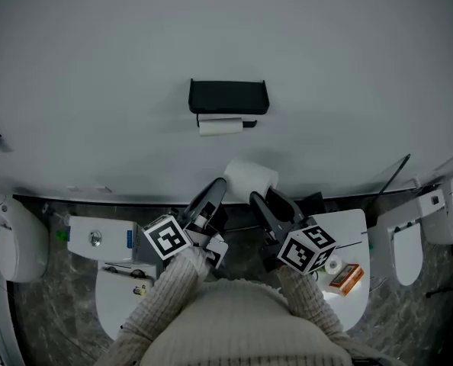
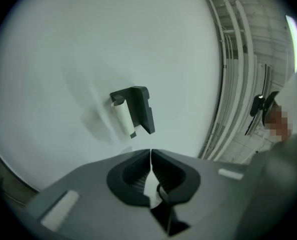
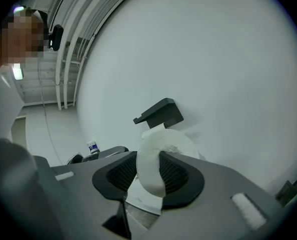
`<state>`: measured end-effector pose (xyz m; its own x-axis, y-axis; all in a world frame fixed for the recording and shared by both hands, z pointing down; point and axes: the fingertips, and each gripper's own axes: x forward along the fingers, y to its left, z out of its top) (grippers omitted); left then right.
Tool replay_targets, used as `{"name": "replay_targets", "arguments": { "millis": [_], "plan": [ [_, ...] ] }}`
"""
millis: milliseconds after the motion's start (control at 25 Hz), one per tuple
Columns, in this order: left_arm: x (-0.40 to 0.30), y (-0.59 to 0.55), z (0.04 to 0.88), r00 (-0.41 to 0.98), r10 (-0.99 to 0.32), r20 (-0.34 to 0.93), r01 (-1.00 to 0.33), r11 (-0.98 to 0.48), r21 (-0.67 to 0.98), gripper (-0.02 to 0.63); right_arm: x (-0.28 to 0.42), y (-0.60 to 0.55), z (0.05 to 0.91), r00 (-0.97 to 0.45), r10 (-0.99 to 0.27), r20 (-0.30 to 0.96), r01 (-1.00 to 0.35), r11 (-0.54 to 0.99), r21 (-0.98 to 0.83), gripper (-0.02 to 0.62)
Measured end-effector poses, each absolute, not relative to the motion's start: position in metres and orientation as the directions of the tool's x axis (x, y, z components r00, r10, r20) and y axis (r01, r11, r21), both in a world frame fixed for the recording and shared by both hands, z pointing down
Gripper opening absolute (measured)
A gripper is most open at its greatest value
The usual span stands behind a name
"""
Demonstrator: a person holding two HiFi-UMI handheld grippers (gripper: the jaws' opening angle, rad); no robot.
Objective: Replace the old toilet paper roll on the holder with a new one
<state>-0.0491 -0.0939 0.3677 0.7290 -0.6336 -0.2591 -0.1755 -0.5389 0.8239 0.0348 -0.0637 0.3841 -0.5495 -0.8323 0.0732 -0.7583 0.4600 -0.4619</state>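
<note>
Early stage: the nearly spent old roll (image 1: 220, 126) hangs under the black holder (image 1: 228, 96) on the wall (image 1: 348, 52). Below the holder, the right gripper (image 1: 258, 198) clamps the new roll (image 1: 251, 177); the left gripper (image 1: 216, 187), also below the holder, is closed and empty. Removal and fitting both appear to remain

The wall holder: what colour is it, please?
The holder is black; the head view shows it best.

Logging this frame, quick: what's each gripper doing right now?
Left gripper: closed, empty.
Right gripper: closed on the new toilet paper roll.
</note>
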Motion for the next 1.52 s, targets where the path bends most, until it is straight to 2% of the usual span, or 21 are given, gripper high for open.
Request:
{"name": "replay_targets", "arguments": {
  "millis": [560, 1000, 1360, 1520],
  "plan": [
    [-0.043, -0.155, 0.371, 0.703, -0.651, -0.289, -0.076, -0.471, 0.879, -0.003, 0.037, -0.113, 0.399, -0.571, -0.811, 0.126, -0.751, 0.455, -0.479, 0.138],
    [-0.041, -0.185, 0.368, 0.660, -0.686, -0.307, -0.069, -0.462, 0.884, 0.005, 0.042, -0.133, 0.403, -0.596, -0.790, 0.143, -0.735, 0.465, -0.493, 0.138],
    [-0.036, -0.205, 0.375, 0.631, -0.719, -0.293, -0.084, -0.439, 0.894, 0.194, 0.048, -0.142, 0.411, -0.605, -0.779, 0.162, -0.728, 0.460, -0.508, 0.138],
    [-0.040, -0.214, 0.373, 0.603, -0.741, -0.295, -0.105, -0.440, 0.892, 0.234, 0.049, -0.144, 0.416, -0.611, -0.773, 0.173, -0.725, 0.459, -0.512, 0.138]
  ]
}}
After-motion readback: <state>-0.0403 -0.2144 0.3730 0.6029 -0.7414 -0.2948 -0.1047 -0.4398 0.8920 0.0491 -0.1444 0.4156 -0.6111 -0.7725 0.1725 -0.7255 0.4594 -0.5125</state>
